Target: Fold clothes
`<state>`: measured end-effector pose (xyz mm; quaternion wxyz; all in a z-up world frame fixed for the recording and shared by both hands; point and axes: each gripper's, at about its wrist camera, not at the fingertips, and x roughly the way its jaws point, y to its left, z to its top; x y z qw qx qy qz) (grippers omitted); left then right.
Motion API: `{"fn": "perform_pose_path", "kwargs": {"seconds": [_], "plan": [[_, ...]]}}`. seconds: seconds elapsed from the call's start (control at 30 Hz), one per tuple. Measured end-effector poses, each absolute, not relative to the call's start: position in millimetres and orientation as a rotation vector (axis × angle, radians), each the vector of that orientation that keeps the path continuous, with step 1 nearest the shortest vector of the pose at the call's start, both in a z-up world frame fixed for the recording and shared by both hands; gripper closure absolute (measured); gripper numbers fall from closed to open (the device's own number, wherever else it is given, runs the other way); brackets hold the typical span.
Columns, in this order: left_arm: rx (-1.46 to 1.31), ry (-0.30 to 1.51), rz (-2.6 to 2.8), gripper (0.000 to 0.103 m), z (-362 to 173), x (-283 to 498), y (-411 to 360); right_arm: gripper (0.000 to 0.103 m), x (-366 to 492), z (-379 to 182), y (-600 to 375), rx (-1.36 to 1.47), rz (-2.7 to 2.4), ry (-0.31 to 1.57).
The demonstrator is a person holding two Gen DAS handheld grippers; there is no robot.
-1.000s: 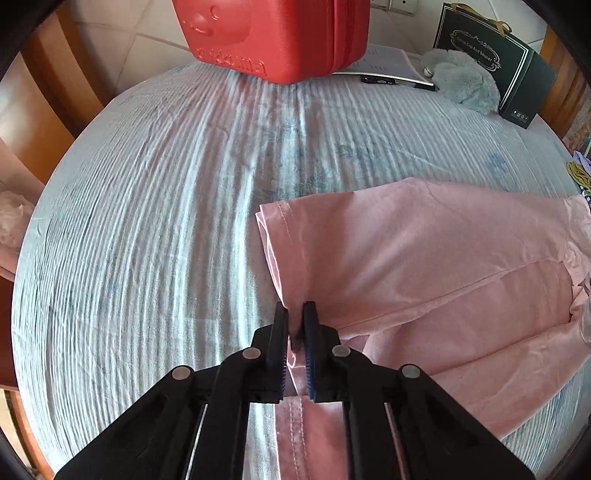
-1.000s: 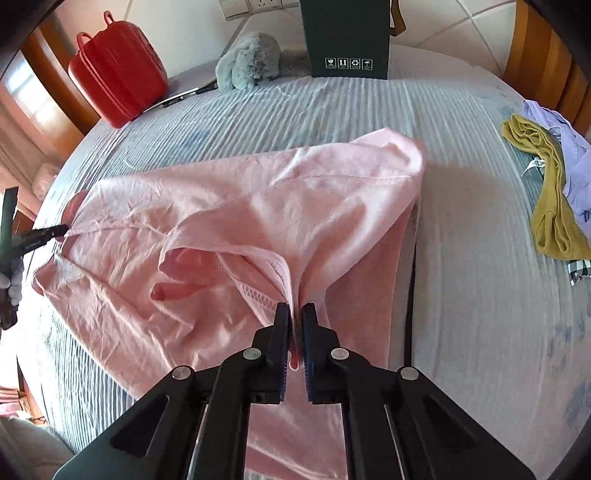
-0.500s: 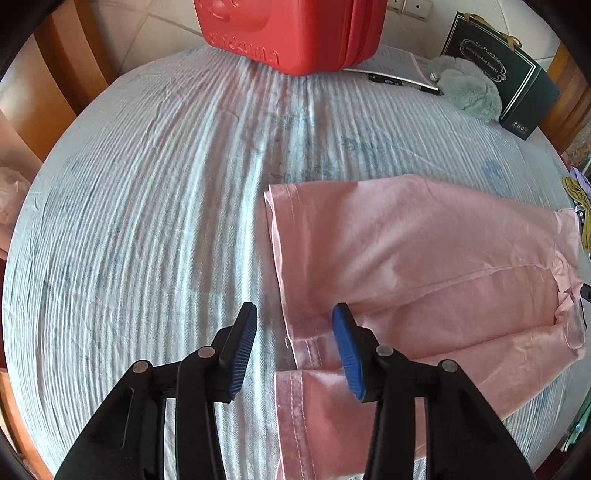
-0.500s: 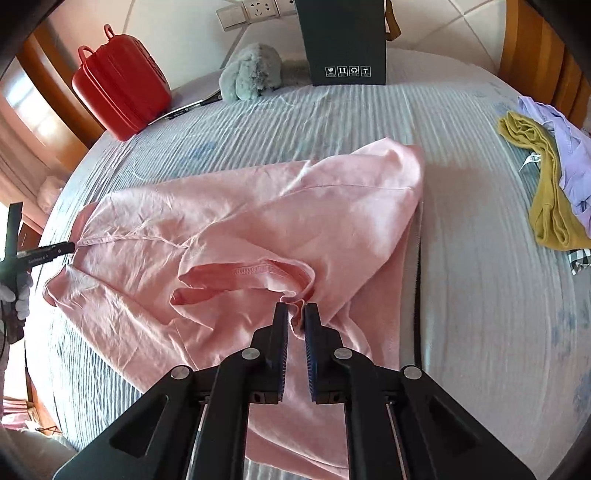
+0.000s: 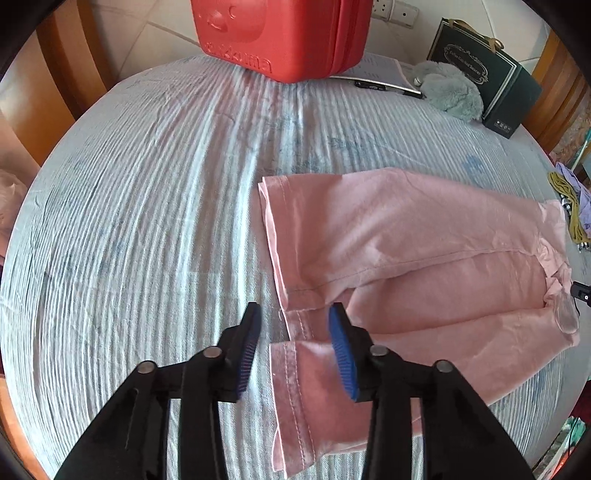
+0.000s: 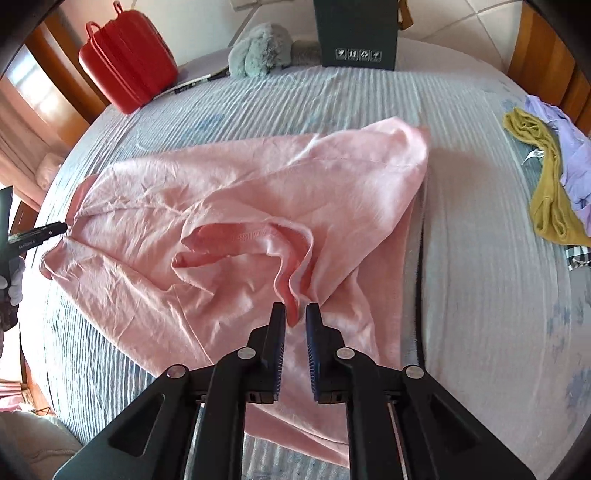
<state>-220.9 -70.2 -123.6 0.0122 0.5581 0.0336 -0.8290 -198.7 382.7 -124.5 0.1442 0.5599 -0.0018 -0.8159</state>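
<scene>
Pink shirt (image 5: pixel 424 258) spread half-folded on the bed (image 5: pixel 147 221); left gripper (image 5: pixel 295 325) opening, apart over the hem, gripping nothing; right gripper (image 6: pixel 295 314) opening too, a fold loose between; best to let cloth drop flat, then regrip the edges evenly.

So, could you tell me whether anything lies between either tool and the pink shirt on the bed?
Nothing visible does. The left tool, jaws opening, straddles the pink shirt at its hem. The right tool, also opening, has a raised fold of the shirt between its jaws. The red suitcase stands well clear.
</scene>
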Motion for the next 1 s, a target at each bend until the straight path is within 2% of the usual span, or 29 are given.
{"fn": "perform_pose_path", "kwargs": {"seconds": [0.07, 0.17, 0.4, 0.5, 0.53, 0.57, 0.6, 0.67, 0.77, 0.83, 0.9, 0.93, 0.97, 1.0], "plan": [[1.711, 0.136, -2.583, 0.057, -121, -226, -74, 0.055, -201, -117, 389, 1.589, -2.407, -0.002], [1.668, 0.17, -2.581, 0.054, -118, -236, -78, 0.055, -212, -113, 397, 1.587, -2.454, -0.053], [1.677, 0.145, -2.541, 0.054, -135, -263, -79, 0.057, -249, -118, 411, 1.628, -2.541, -0.157], [1.701, 0.113, -2.519, 0.054, -129, -232, -95, 0.058, -264, -125, 407, 1.652, -2.529, -0.132], [1.711, 0.11, -2.515, 0.057, -131, -233, -93, 0.06, -266, -128, 403, 1.665, -2.516, -0.114], [1.716, 0.112, -2.517, 0.066, -133, -233, -93, 0.073, -269, -132, 400, 1.678, -2.491, -0.099], [1.724, 0.115, -2.522, 0.072, -134, -234, -92, 0.092, -270, -138, 395, 1.7, -2.454, -0.074], [1.744, 0.073, -2.529, 0.083, -132, -235, -88, 0.096, -270, -148, 388, 1.757, -2.405, 0.013], [1.758, -0.012, -2.531, 0.087, -125, -239, -82, 0.097, -268, -147, 394, 1.788, -2.432, 0.101], [1.712, 0.027, -2.578, 0.087, -112, -242, -85, 0.095, -268, -141, 411, 1.787, -2.484, 0.079], [1.666, 0.093, -2.609, 0.078, -102, -249, -90, 0.095, -269, -130, 421, 1.732, -2.515, 0.031], [1.648, 0.104, -2.604, 0.057, -101, -254, -92, 0.094, -271, -126, 422, 1.706, -2.534, 0.03], [1.627, 0.106, -2.596, 0.05, -102, -261, -93, 0.091, -274, -122, 420, 1.679, -2.552, 0.046], [1.619, 0.105, -2.583, 0.05, -104, -268, -93, 0.085, -279, -120, 417, 1.657, -2.561, 0.048]]}}
